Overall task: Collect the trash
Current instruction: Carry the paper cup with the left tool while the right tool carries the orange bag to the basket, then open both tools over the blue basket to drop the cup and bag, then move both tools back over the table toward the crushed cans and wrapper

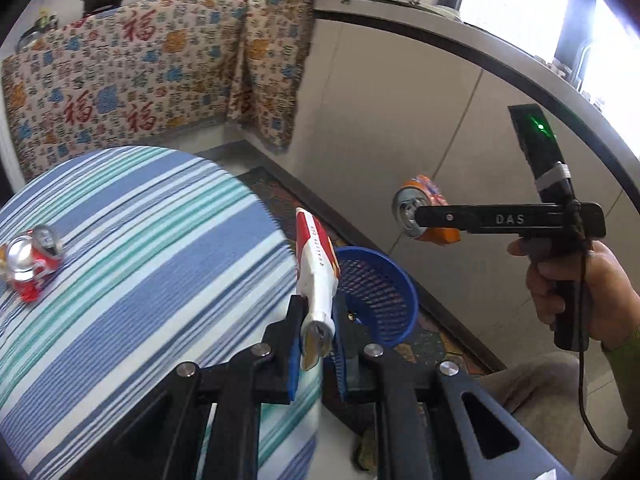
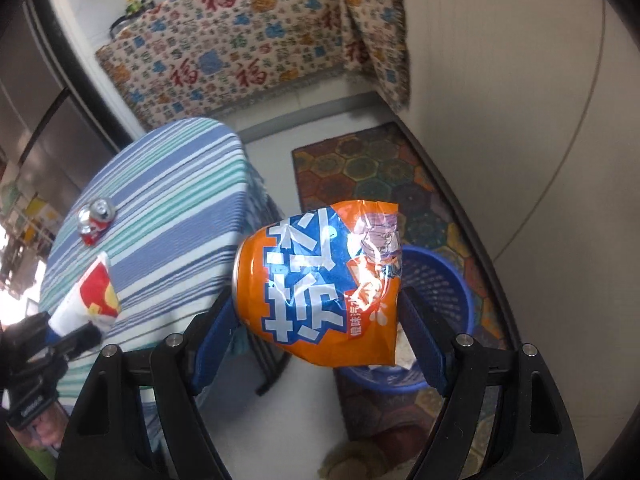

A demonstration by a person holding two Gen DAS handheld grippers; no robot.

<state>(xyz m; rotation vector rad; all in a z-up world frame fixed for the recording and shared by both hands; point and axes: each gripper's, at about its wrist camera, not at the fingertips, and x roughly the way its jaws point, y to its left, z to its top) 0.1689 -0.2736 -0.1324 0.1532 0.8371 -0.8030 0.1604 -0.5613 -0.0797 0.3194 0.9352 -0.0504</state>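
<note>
My right fingers (image 2: 320, 312) squeeze a crushed orange metal can (image 2: 320, 280), just above the round blue plastic basket (image 2: 448, 280). My left fingers (image 1: 316, 344) pinch a flat red-and-white paper box (image 1: 316, 272). I should open only over the basket.

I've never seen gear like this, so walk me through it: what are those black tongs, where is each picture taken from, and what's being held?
Those are two hand-held grippers a person squeezes; no robot arm. Each carries a camera looking along its fingers. The left camera shows the left hand-held gripper clamping a crushed red and white carton. The right camera shows the right hand-held gripper clamping a dented orange can above a blue basket on the floor. A crushed red can lies on the striped tablecloth.
</note>
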